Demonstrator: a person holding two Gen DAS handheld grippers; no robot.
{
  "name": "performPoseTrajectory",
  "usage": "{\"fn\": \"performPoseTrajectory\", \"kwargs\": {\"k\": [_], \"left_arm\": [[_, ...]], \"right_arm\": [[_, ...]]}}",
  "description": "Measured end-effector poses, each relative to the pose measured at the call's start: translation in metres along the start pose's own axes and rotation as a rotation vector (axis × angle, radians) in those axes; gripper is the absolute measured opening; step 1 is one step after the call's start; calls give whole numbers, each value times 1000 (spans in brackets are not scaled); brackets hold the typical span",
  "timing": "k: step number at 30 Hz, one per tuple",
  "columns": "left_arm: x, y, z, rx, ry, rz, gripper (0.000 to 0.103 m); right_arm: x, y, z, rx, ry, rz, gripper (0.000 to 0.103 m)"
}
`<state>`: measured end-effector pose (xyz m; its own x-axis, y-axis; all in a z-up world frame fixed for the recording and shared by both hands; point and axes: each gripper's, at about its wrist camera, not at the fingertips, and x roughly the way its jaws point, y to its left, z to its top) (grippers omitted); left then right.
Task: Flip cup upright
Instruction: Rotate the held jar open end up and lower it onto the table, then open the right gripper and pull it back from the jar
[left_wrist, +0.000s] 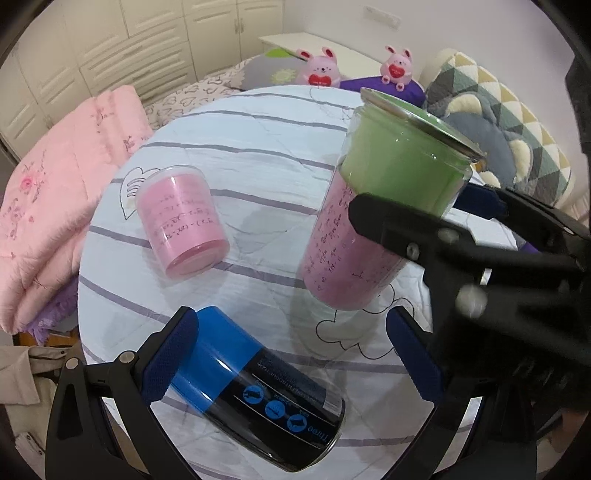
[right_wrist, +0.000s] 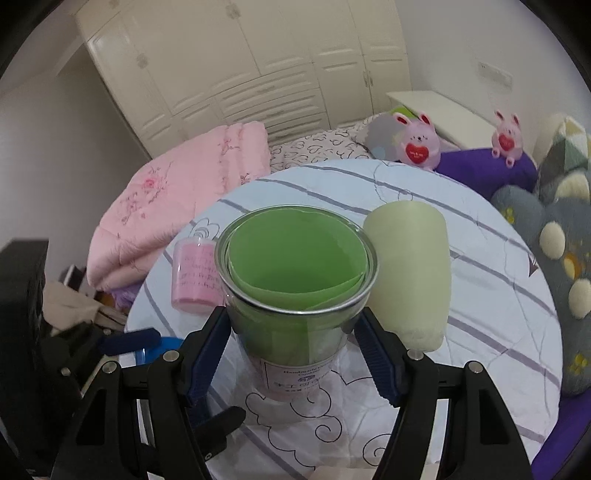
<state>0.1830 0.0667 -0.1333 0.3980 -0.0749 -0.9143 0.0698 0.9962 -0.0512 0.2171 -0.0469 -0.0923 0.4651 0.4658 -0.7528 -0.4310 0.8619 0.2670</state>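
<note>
While your right gripper (right_wrist: 291, 347) is pinching the green and pink cup (right_wrist: 295, 280) between its two blue pads (right_wrist: 205, 360), the cup is standing almost upright, with its open mouth facing up and a little tilted in the left wrist view. I cannot tell if its base is touching the round table (right_wrist: 480, 295) or is just above the striped cloth. Your left gripper (left_wrist: 291, 365) is spreading its fingers wide, and the blue and black can (left_wrist: 258, 398) is lying on its side between them, its blue end just beside the left pad (left_wrist: 168, 363); the right pad is well apart from it. A small pink cup (left_wrist: 183, 221) is sitting on the table with its mouth down, away from both grippers. A pale yellow cup (right_wrist: 410, 273) is lying just beside the held cup, on its right. Behind the table a folded pink blanket (left_wrist: 62, 192) and two pink plush rabbits (left_wrist: 321, 68) are resting on the bed.
</note>
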Motion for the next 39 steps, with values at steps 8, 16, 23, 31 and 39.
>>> {"fn": "performPoseTrajectory", "kwargs": {"k": [8, 16, 23, 31, 39], "left_arm": [[-11, -2, -7, 28, -21, 49, 103], [-20, -3, -17, 51, -36, 76, 103], [-32, -6, -24, 50, -61, 67, 103], [-61, -16, -33, 62, -130, 36, 103], [-92, -24, -53, 78, -219, 19, 103]], "right_arm": [[-9, 11, -16, -68, -8, -39, 70], [-15, 23, -25, -79, -22, -35, 81], [-29, 29, -30, -83, -43, -52, 81], [-63, 31, -38, -58, -76, -93, 81], [-107, 42, -51, -37, -117, -185, 81]]}}
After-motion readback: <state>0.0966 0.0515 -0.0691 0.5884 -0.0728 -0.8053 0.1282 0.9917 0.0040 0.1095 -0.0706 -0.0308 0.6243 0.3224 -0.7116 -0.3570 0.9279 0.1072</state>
